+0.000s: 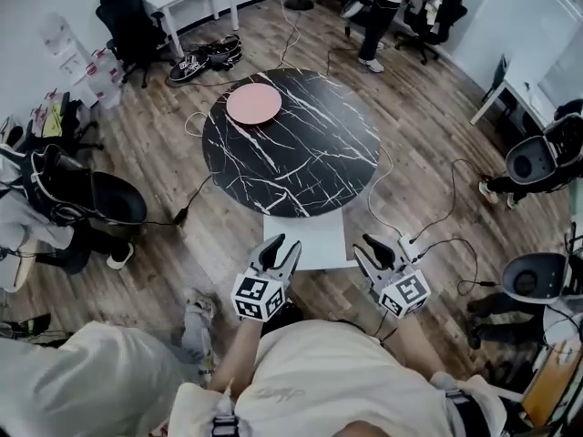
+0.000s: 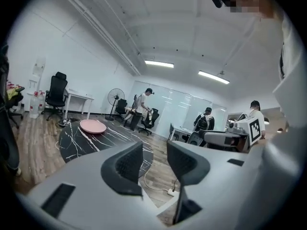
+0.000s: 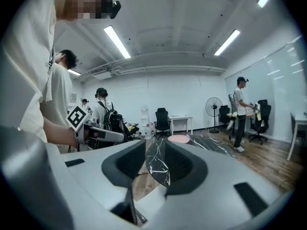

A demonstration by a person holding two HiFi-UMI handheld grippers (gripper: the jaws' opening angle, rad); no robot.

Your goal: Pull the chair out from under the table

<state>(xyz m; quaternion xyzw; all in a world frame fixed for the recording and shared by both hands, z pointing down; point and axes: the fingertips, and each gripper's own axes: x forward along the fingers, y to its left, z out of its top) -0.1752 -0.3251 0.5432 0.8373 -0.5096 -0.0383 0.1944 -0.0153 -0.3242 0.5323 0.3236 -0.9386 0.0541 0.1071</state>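
Note:
A white square chair seat [image 1: 305, 239] sticks out from under the near edge of the round black marble table [image 1: 301, 153]. A pink plate [image 1: 253, 104] lies on the table's far left side. My left gripper [image 1: 282, 247] hovers at the seat's left front corner and my right gripper [image 1: 369, 249] at its right front corner. Both are open with nothing between their fingers. In the left gripper view the left gripper [image 2: 154, 150] looks past the table [image 2: 81, 140] to its left. In the right gripper view the right gripper [image 3: 155, 152] frames the table's edge [image 3: 156, 164].
A white power strip [image 1: 410, 242] and cables lie on the wood floor right of the seat. Office chairs with seated people stand at left [image 1: 82, 198] and right [image 1: 537, 157]. Another person [image 1: 378, 12] stands at the back. Someone in white [image 1: 91, 371] is close at my left.

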